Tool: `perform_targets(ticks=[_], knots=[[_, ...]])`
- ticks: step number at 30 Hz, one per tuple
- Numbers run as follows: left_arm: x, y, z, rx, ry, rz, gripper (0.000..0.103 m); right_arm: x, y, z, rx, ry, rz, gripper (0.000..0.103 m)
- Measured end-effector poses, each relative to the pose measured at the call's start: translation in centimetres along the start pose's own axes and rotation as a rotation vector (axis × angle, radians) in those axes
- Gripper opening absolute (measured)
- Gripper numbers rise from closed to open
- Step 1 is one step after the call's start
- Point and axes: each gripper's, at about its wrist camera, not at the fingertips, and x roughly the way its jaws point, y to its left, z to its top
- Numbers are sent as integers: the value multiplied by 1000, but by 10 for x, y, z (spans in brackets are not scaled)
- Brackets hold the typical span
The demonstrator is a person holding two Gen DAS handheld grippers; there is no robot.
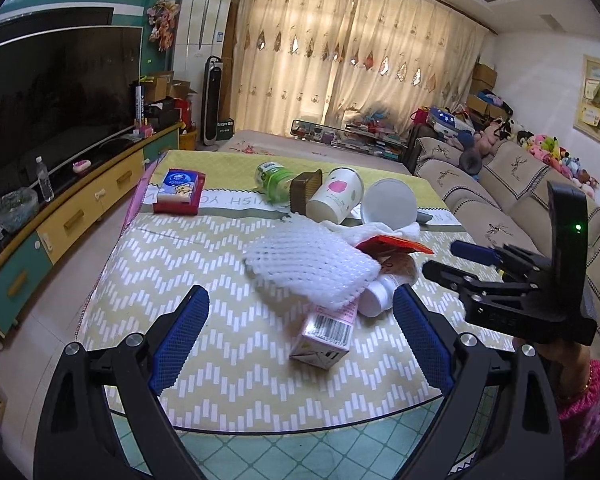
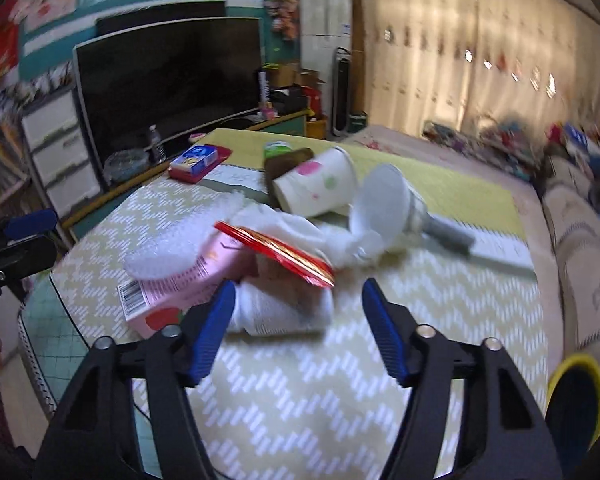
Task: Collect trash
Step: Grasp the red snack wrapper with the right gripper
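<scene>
On the table (image 1: 148, 280), the trash lies in one heap past both sets of jaws. At the left of the heap sits the white foam fruit net (image 1: 308, 268), draped over a pink carton (image 1: 324, 332) whose long axis runs toward the left gripper (image 1: 300, 340). That gripper hangs nearest the carton, its barcoded end sitting between the spread jaws without touching either pad. Just right of the carton lies a small white bottle (image 2: 280, 312) on its side, long axis across the view, directly ahead of the right gripper (image 2: 300, 328). Those jaws stand partly spread and hold nothing; the left blue pad looks close to the bottle's end, contact uncertain through the blur. Judging by this, the right hand is better placed for the bottle.
</scene>
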Motion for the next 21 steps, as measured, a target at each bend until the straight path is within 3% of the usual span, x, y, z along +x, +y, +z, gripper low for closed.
perform_targets(ticks=[5,16,21], knots=[[3,5,-5,-16,9,5,92,14,8,14,-81,9,-17,46],[12,0,-9,-20,30,-19,92,33,21,23,-200,30,-12,45],[15,-3,-9,-20,31,-22,92,41,25,23,-236,48,-39,19]])
